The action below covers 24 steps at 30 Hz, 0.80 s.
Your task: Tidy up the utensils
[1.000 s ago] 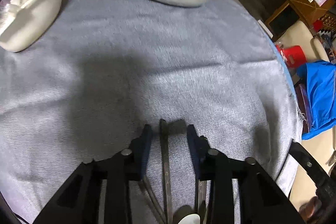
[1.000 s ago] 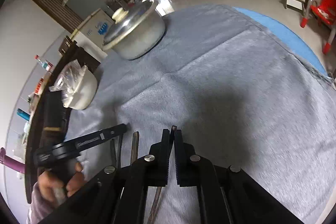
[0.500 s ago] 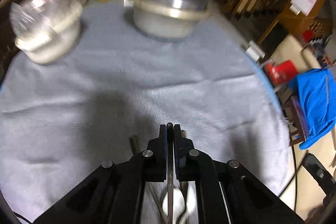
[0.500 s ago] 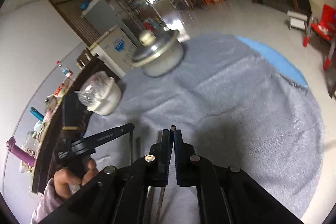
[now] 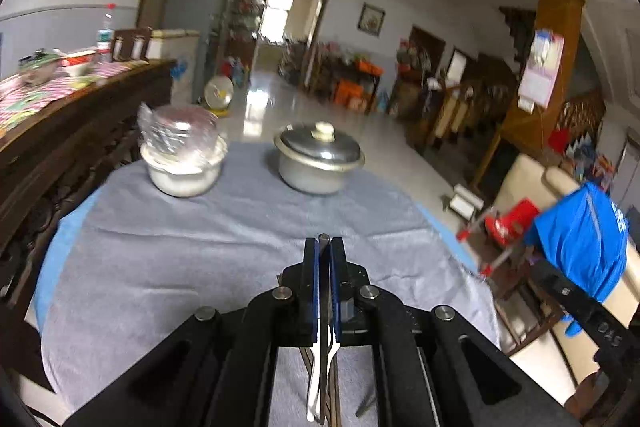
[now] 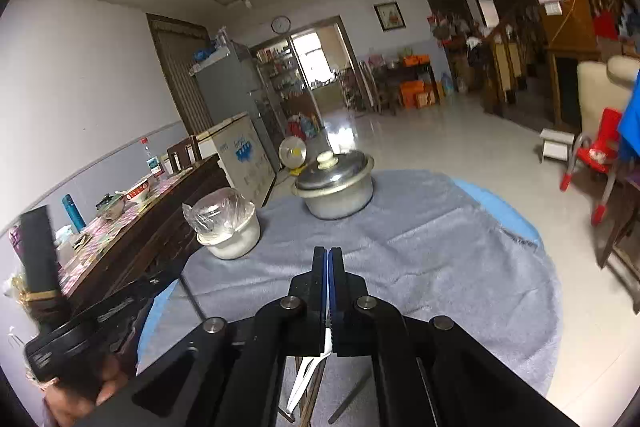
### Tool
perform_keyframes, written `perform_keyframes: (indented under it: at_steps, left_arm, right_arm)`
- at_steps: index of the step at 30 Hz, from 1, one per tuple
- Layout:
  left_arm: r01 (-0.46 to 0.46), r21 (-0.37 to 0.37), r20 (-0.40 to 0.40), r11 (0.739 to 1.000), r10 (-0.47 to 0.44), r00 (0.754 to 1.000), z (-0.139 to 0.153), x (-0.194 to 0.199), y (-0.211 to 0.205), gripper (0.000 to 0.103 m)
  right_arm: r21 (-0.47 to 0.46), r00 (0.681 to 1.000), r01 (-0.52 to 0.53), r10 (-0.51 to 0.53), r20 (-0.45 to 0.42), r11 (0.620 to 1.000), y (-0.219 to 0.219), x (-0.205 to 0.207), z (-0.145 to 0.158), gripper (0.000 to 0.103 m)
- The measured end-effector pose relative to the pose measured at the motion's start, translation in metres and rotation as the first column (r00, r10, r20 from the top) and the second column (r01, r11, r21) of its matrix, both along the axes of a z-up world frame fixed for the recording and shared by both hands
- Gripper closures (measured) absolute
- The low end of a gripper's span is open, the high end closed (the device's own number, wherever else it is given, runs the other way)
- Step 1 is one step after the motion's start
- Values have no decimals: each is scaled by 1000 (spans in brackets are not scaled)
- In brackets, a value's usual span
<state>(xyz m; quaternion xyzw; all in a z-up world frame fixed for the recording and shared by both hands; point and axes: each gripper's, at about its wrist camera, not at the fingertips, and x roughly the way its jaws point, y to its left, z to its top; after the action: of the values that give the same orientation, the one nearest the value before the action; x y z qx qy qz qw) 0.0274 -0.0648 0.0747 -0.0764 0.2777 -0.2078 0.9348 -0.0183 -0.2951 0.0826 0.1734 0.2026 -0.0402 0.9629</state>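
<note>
The left gripper (image 5: 323,247) is now clamped shut on a dark-handled utensil (image 5: 323,238). The blunt tip of its handle pokes out just past the pads, and a pale, thin part hangs out behind and below them. A second ago these jaws stood open on either side of that handle as it lay flat on the grey cloth (image 5: 200,247), with the camera close over the fabric. They have since closed, and the tool has come up and tipped back, so the cloth falls away beneath it and the room shows ahead. The right gripper (image 6: 328,255) was already closed a second ago and has risen too. Its pads are pressed together, with a white utensil (image 6: 308,375) slanting down from between them. It looks gripped, though I cannot tell what kind of utensil it is. At least one loose dark stick (image 6: 348,399) lies on the cloth under the tools, close in. Well ahead of both grippers stand a lidded metal pot (image 5: 320,163) and, to its left, a plastic-wrapped white bowl (image 5: 182,163). Off to the right tool's left, a hand (image 6: 76,399) holds the other gripper's body. In my judgement the pick-up is finished for both pieces and the carry is beginning. No holder or tray for them is in view, so where they will go stays unclear, and the stick left behind means the task is not done.
</note>
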Motion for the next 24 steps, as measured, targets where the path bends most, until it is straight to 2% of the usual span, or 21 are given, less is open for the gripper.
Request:
perform_keyframes:
  at_steps: [3,5,6,7,8,9,10,12,13,14,15,18,19,22,23,24]
  left_arm:
    - [-23,-29,32,999,24,999,4,-19,10,98]
    - [-19,-32,40,999,21,999,5,-26,12,98]
    - [-21,-26,48,999,22,999,4,-27,11,98]
    - [-19,-21,56,1000,20,998,4,-30,11,98]
    - [-14,-18,58,1000,15,998,3,-30,11,98]
    - [-11,-19,58,1000,12,998,2,-31,12,98]
    - [-8,-17,58,1000,9,998,1,-31,11,98]
    - [-7,-20,60,1000,9,998,0,-29,11,98]
    - [-8,-22,61,1000,9,998,0,-30,12,98]
    - [-11,-23,63,1000,12,998,-1,-29,13,98]
    - [-13,-23,65,1000,14,998,0,-33,15,98]
    - [-18,-31,69,999,20,997,-2,-32,19,98]
    - [-20,-31,74,999,23,997,-2,-32,19,98]
    - [-31,-29,95,999,34,995,0,-36,25,98]
    - [-35,-31,103,999,38,994,0,-38,27,98]
    - [-37,-33,109,999,40,993,3,-38,29,98]
  right_arm:
    - [9,1000,-9,9,-6,1000,2,-4,1,102]
    - [56,999,-12,14,-31,998,-10,-4,-6,102]
    - [78,997,-14,20,-77,997,-18,1,-13,102]
    - [109,989,-1,17,-149,994,-29,11,-23,96]
    - [140,978,20,10,-209,990,-41,19,-35,76]
    - [164,969,39,3,-249,986,-51,27,-46,61]
    - [179,959,63,-10,-282,982,-60,35,-57,39]
    - [170,928,155,-85,-362,973,-81,54,-84,40]
    - [172,913,172,-91,-398,970,-88,64,-95,50]
    - [190,892,183,-82,-445,965,-96,76,-109,67]
    - [210,865,207,-79,-496,956,-105,88,-125,72]
    - [182,798,251,-97,-595,951,-116,126,-157,75]
    - [158,782,263,-115,-613,952,-117,135,-164,75]
    - [45,698,300,-187,-691,953,-116,159,-181,75]
    - [36,685,307,-194,-702,951,-117,162,-185,77]
    - [-3,656,312,-218,-723,950,-116,167,-190,79]
